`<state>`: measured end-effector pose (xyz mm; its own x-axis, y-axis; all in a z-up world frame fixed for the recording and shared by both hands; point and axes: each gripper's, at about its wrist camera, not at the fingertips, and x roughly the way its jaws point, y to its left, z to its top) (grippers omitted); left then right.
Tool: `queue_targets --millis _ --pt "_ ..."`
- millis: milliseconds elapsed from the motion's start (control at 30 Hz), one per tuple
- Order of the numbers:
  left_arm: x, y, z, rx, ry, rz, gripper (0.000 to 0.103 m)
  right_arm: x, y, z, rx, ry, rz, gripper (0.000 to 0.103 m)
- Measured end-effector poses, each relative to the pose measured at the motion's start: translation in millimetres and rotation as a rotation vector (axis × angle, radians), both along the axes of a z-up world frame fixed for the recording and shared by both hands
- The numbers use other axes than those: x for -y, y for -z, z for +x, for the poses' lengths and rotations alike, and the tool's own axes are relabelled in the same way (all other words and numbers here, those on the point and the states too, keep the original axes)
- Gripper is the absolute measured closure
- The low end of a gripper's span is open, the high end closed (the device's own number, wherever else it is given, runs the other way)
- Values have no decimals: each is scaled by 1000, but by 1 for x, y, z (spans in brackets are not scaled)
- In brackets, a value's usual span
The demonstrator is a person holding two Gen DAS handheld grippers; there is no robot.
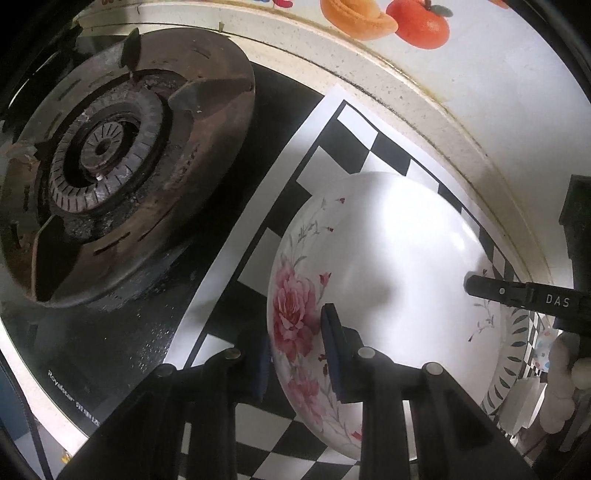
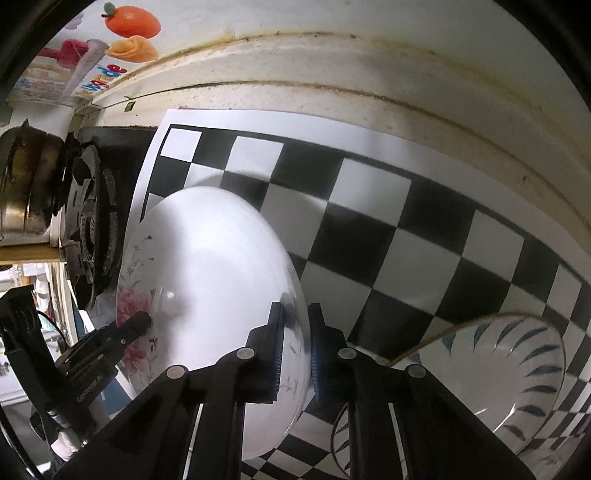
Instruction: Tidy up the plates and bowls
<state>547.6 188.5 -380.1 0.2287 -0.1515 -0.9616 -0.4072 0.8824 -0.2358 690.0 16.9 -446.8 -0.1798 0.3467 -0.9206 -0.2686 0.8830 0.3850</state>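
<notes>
A white plate with pink flowers (image 1: pixel 388 266) is held between both grippers above the checkered mat (image 1: pixel 354 133). My left gripper (image 1: pixel 295 350) is shut on its flowered rim. My right gripper (image 2: pixel 295 347) is shut on the opposite rim of the same plate (image 2: pixel 214 280), and it shows in the left wrist view (image 1: pixel 476 286) at the plate's far edge. A plate with dark leaf marks (image 2: pixel 517 373) lies on the mat (image 2: pixel 369 221) at the lower right. Its rim shows under the flowered plate in the left wrist view (image 1: pixel 513 354).
A gas burner with a rusty pan support (image 1: pixel 110 162) sits on the black stove top left of the mat. A metal pot (image 2: pixel 26 192) stands beyond the burner. The counter's back ledge (image 2: pixel 332 62) and a wall with fruit stickers (image 1: pixel 388 18) run behind.
</notes>
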Motion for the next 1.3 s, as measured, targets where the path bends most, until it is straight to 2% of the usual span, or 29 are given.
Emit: queue_targets --millis 200,300,633,1000,1300 --pt "0 -14 -8 23 19 4 81 10 -12 -14 16 34 31 90" --pt "1 -28 -25 42 30 2 81 13 -21 -22 29 42 41 90" --pt "14 -75 -54 105 101 -4 81 52 -68 -63 100 103 87 92" --pt "67 -133 -82 182 261 9 81 126 -127 -141 173 232 138 92" --pt "122 -146 -98 205 399 2 80 193 -145 -203 203 360 147 92"
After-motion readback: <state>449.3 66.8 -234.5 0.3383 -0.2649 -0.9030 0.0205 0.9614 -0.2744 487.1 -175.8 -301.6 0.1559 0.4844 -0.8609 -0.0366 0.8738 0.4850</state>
